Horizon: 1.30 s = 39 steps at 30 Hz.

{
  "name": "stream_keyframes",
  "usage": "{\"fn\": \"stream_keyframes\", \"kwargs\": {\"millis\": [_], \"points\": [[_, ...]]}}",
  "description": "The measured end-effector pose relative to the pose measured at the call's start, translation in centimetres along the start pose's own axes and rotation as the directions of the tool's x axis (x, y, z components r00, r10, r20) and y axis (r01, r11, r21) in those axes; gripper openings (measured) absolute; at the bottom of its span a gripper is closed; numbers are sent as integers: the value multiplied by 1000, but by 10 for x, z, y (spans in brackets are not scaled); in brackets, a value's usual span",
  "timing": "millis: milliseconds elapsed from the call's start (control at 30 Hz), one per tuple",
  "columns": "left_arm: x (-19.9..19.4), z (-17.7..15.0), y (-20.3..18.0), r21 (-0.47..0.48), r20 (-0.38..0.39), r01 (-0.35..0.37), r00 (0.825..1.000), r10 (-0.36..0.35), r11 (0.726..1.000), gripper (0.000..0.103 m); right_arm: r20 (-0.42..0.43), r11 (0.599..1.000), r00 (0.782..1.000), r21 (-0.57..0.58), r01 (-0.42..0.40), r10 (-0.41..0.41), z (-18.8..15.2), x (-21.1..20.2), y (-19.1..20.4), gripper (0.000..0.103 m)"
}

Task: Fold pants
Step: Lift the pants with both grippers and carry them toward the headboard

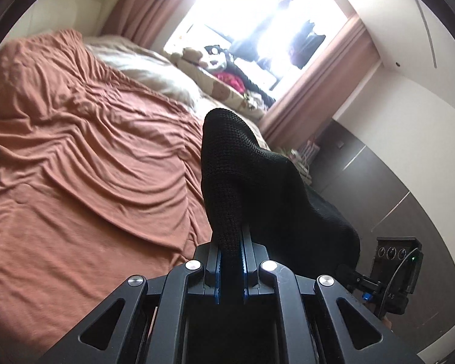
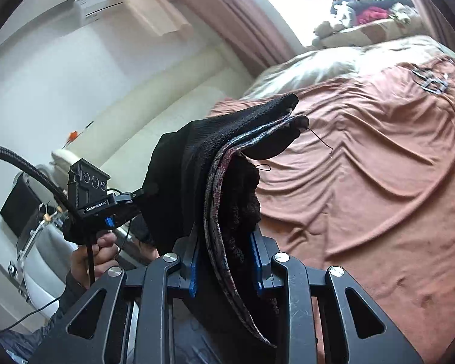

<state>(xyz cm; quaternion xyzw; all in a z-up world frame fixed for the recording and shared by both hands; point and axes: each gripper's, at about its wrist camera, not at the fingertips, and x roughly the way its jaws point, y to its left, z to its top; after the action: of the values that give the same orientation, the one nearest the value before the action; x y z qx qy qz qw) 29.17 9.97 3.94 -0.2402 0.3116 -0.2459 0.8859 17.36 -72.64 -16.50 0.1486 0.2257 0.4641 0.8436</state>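
Observation:
The black knit pants are held up in the air above the bed. My left gripper is shut on a fold of the black fabric, which stands up past its fingers and drapes to the right. My right gripper is shut on a thick bunch of the pants, with a patterned inner waistband showing and a loose thread hanging off the tip. The left gripper also shows at the left of the right wrist view, held by a hand, with the pants stretched between the two.
The bed has a wrinkled rust-orange sheet that also shows in the right wrist view. A cream blanket and stuffed toys lie near the bright window. The right gripper's body is at the lower right.

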Motion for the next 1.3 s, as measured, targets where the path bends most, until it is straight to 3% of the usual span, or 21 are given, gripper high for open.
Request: {"fn": "stream_keyframes", "kwargs": {"millis": [367, 733, 933, 1300], "points": [[-123, -6, -21, 34, 137, -95, 987, 89, 995, 10, -23, 989, 995, -111, -102, 100, 12, 18, 64, 24], [-235, -2, -42, 40, 256, -193, 950, 177, 980, 9, -33, 958, 977, -193, -215, 212, 17, 30, 117, 24], [-278, 4, -41, 37, 304, -234, 929, 213, 971, 9, -40, 945, 969, -211, -249, 246, 22, 48, 130, 24], [-315, 28, -7, 15, 368, -279, 894, 254, 960, 9, -55, 934, 961, -226, -276, 271, 24, 95, 133, 24]]}}
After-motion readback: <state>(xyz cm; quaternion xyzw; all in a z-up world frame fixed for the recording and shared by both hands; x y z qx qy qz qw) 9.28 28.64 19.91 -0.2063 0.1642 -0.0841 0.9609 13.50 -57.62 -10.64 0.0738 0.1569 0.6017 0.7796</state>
